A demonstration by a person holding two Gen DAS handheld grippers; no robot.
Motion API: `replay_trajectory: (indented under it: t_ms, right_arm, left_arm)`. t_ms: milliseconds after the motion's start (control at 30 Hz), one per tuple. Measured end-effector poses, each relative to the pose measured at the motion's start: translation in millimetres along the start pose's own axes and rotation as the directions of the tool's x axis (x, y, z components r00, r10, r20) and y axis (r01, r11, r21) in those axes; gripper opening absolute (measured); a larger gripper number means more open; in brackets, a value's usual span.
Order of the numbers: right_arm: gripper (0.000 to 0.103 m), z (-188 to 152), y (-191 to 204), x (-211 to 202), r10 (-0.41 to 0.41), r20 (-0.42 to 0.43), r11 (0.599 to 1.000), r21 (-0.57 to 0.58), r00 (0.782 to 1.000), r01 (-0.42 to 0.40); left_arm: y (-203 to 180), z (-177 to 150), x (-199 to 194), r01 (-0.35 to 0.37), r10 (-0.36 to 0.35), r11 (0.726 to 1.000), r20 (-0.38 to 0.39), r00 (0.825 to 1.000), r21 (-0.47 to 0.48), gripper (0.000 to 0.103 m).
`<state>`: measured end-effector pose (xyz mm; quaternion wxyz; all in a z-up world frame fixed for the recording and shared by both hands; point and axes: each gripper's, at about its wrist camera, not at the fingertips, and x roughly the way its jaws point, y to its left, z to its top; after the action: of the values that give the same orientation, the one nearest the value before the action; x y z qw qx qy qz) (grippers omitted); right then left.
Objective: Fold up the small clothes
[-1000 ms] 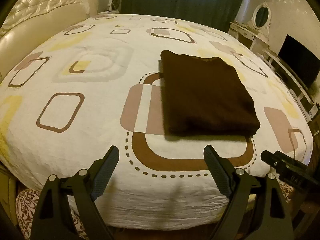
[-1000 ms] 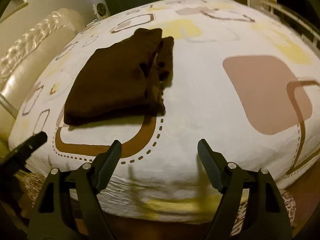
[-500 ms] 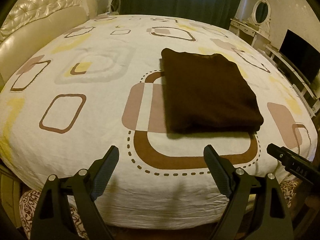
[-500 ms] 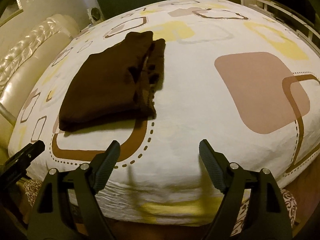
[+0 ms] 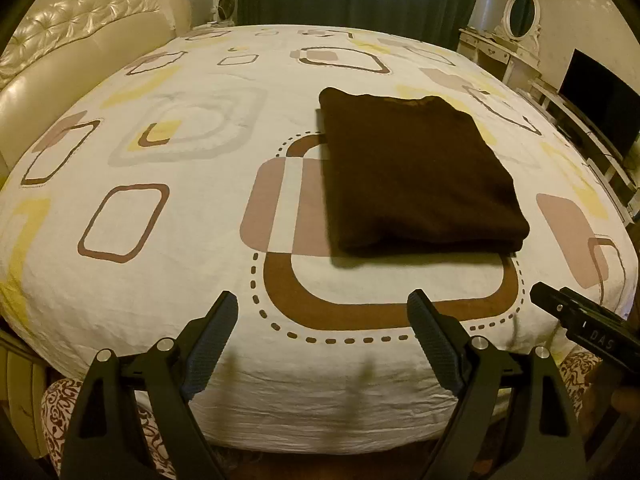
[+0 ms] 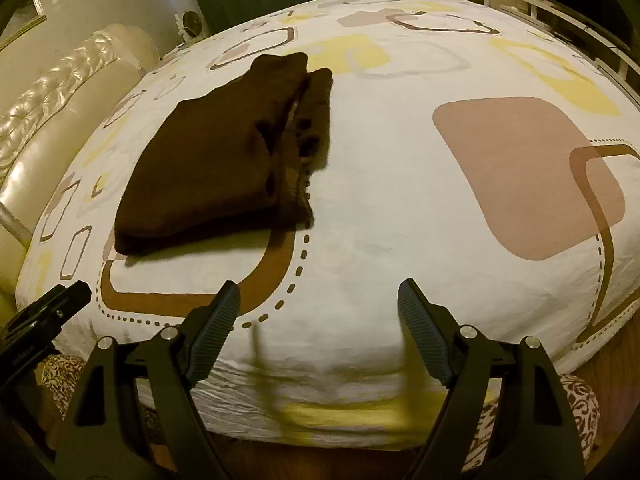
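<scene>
With both the left gripper (image 5: 322,312) and right gripper (image 6: 318,302) spread empty, the folded brown garment (image 5: 416,176) at one o'clock probably needs only its ragged edge squared.

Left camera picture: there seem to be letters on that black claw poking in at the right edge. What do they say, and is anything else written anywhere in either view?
"DAS": white letters on the right claw, possibly cut off.
Nothing else readable in either view.

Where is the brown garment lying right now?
The folded brown garment lies on the patterned bedspread, right of centre in the left wrist view, ahead of both open grippers.
</scene>
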<state>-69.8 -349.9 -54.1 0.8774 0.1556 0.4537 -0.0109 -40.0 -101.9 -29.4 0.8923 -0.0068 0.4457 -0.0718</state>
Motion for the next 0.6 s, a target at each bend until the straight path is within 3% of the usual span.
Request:
replay_trajectory:
  t_ms: [600]
  right_arm:
    - [0.081, -2.2, 6.2, -2.7, 0.004, 0.003, 1.000, -0.011, 1.000, -0.004]
  left_arm:
    - [-3.6, 0.8, -4.8, -0.001, 0.001, 1.000, 0.024, 1.000, 0.008, 0.085]
